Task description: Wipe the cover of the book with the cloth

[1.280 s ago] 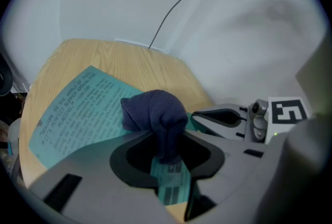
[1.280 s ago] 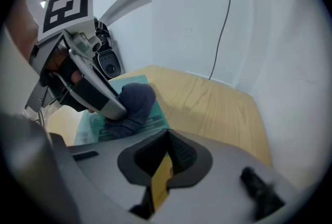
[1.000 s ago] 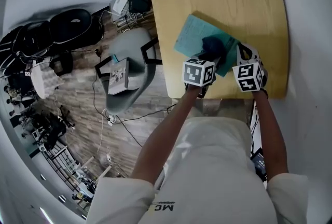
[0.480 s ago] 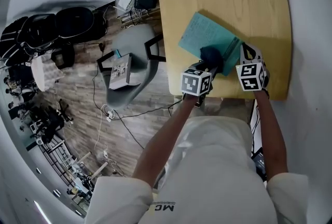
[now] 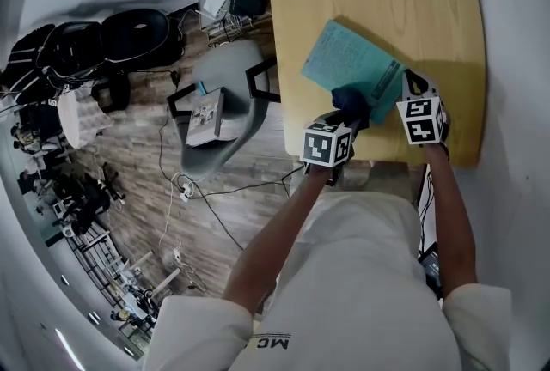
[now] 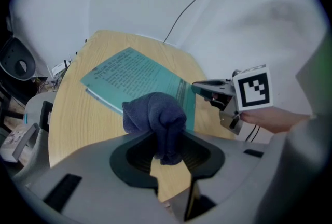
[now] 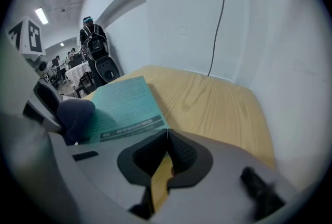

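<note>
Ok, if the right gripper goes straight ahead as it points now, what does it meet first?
Probably the book: its near corner lies just off the shut right gripper. Beyond that, bare table. Depth unclear.

My left gripper [image 6: 167,137] has its jaws clamped on the dark blue cloth [image 6: 154,114]. My right gripper [image 7: 166,134] sits near it, jaws closed tip to tip on nothing. My left forearm [image 5: 273,232] and right forearm [image 5: 447,206] both reach forward.
</note>
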Demonstrator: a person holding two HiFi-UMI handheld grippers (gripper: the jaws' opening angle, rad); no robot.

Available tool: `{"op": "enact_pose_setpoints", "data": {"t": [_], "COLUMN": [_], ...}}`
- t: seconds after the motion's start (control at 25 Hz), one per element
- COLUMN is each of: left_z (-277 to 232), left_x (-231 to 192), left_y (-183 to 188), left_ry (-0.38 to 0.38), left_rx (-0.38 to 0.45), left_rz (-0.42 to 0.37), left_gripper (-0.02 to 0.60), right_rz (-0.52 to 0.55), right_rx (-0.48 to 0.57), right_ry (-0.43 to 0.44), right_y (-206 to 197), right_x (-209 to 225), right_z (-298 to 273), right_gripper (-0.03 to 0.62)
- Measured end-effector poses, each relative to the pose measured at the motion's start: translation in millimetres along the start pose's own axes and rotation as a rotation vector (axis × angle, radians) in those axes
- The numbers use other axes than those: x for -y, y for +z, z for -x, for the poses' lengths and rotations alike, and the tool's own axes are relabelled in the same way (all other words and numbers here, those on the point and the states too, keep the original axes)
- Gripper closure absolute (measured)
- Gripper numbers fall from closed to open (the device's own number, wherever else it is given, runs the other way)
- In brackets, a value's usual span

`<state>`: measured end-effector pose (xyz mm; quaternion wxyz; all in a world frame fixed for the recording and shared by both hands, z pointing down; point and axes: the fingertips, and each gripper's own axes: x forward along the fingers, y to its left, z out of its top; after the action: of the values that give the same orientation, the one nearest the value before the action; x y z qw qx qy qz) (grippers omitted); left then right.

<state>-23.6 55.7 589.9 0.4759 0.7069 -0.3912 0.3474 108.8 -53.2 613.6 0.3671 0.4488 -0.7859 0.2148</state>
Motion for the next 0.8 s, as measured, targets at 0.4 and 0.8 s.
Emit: {"op": "enact_pose_setpoints", "data": {"t": [0.4,0.8], "left_z": [-4,-71], "left_x": [43,73], "left_y": [48,92], "left_ry": [-0.084,-0.094], "left_rx": [0.095,-0.026], "left_rz": [-0.024,-0.196], "left_gripper": [0.445,0.445], "right_rz": [-0.202,-0.276], "right_rx": [0.087,0.102], "right_ry": [-0.012,-0.064], "right_y": [2,-15], "right_x": [13,25], "right_z": [40,87], "right_gripper": [0.560,0.560]}}
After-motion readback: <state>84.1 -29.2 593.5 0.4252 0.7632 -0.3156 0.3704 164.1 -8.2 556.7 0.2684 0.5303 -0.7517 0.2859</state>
